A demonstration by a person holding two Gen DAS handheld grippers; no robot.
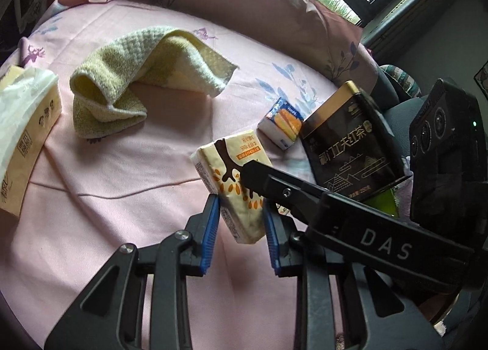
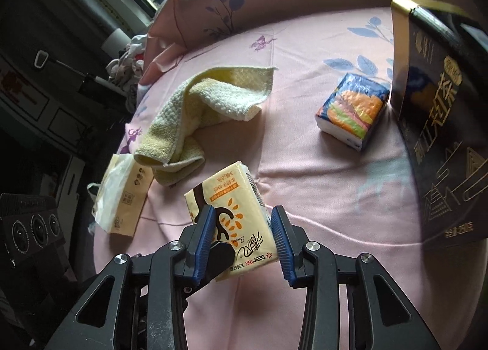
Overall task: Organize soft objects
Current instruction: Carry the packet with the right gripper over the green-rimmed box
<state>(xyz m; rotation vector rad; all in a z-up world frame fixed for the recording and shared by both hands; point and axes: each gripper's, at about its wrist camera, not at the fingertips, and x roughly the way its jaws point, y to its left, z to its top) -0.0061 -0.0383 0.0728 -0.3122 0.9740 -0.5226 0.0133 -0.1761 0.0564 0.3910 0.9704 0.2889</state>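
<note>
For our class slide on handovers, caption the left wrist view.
Both the left gripper and right gripper meet on a yellow tissue pack above a pink bedsheet.

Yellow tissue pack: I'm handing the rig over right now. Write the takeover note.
Left hand-held gripper: shut on the yellow tissue pack, holding it tilted above the pink sheet.
Right hand-held gripper: straddles the same pack; a firm grip is unclear.
Elsewhere: the yellow towel lies crumpled mid-bed, the blue tissue pack sits beside the black tea box, and the large tissue pack is at the bed's edge.
Done: one pack picked up; nothing looks grouped yet.
Left: place this pack, probably then gather the towel and the other packs.
</note>
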